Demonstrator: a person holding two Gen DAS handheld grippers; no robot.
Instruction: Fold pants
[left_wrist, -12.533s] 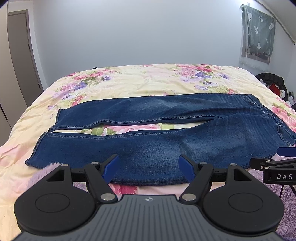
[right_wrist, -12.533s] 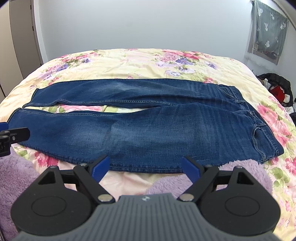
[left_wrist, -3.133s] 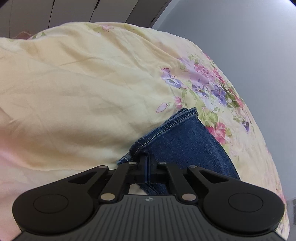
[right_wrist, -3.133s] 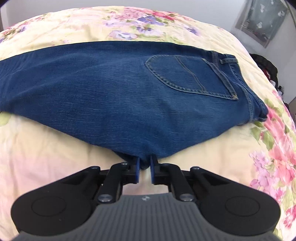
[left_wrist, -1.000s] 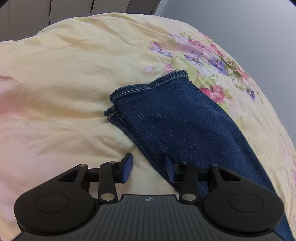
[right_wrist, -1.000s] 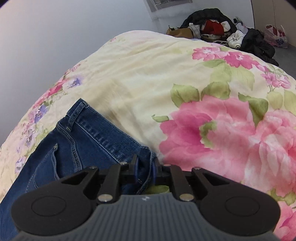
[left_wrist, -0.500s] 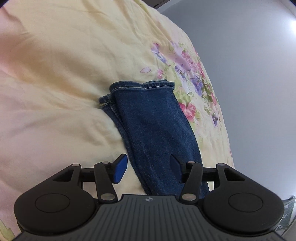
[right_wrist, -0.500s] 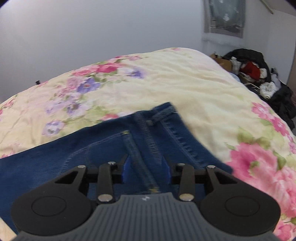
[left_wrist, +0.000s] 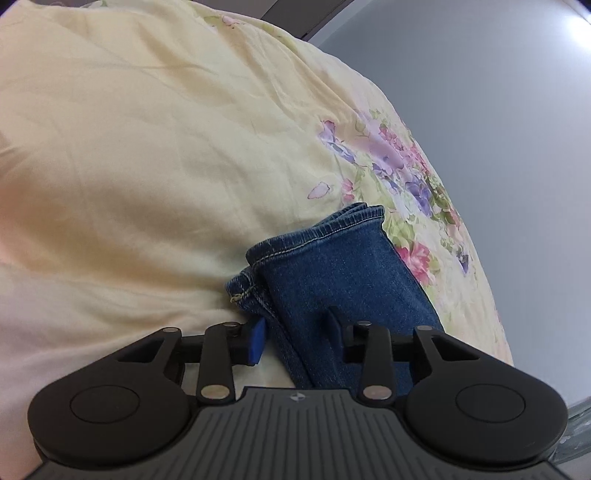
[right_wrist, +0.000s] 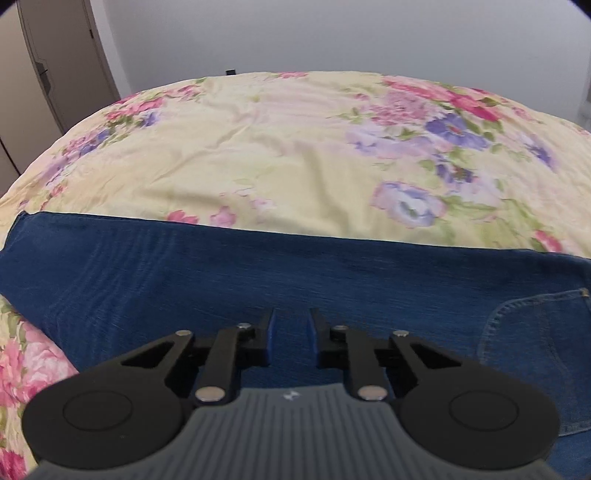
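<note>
Lowered onto the pants' (left_wrist: 340, 273) cuffs, left gripper (left_wrist: 297, 341) straddles them, parted; right gripper (right_wrist: 290, 338) hovers ajar.

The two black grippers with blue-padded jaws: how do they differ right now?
The left gripper has its jaws set wide, straddling the stacked hem end of the blue denim jeans; the right gripper has its jaws closer together, over the flat middle of the jeans near the stitched back pocket. Neither is clamped on the denim.
</note>
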